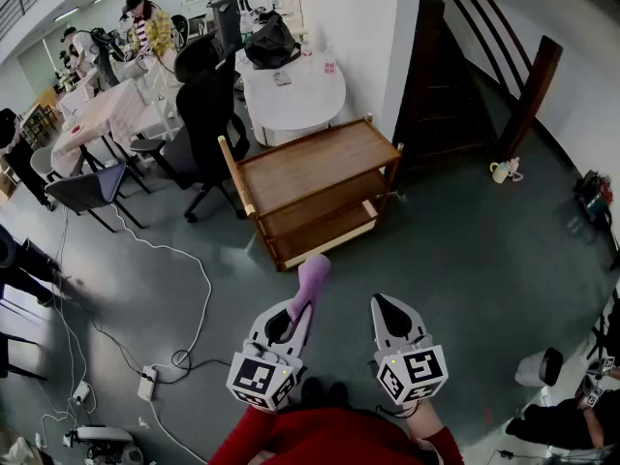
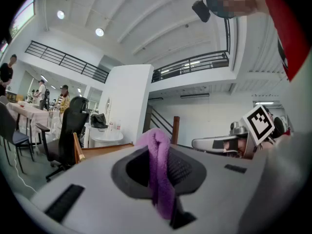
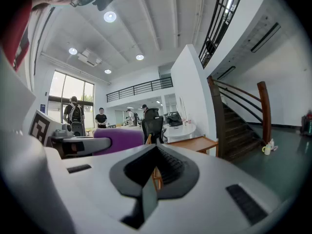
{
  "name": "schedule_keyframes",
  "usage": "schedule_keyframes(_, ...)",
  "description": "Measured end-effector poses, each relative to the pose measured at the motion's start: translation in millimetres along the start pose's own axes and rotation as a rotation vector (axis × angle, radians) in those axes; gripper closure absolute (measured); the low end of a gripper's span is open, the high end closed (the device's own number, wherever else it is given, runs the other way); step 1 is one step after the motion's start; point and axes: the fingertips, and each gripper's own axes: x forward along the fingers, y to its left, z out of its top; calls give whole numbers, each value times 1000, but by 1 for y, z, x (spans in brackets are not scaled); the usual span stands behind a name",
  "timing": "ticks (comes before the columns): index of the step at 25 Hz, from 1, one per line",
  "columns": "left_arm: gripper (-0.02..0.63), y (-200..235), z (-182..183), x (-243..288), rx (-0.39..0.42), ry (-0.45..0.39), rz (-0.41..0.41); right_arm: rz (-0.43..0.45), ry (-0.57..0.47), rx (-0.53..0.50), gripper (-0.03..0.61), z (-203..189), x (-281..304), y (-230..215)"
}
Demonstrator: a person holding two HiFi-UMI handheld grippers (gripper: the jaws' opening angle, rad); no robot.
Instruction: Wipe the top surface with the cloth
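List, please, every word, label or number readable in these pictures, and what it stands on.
No text can be read.
Marker cubes on the left gripper and right gripper: square patterns only, no letters.
Purple cloth: no label visible.
Red-and-white item on the round white table: too small to read.

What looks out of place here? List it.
A mug stands on the floor by the stairs, and a white cable trails loose across the floor left of the wooden cart. Nothing looks spilled or broken.
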Motion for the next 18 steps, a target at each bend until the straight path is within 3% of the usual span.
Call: schedule_keyframes(18, 561, 3, -6, -7, -13, 23, -11, 11, 38, 31, 575, -11, -2, 6)
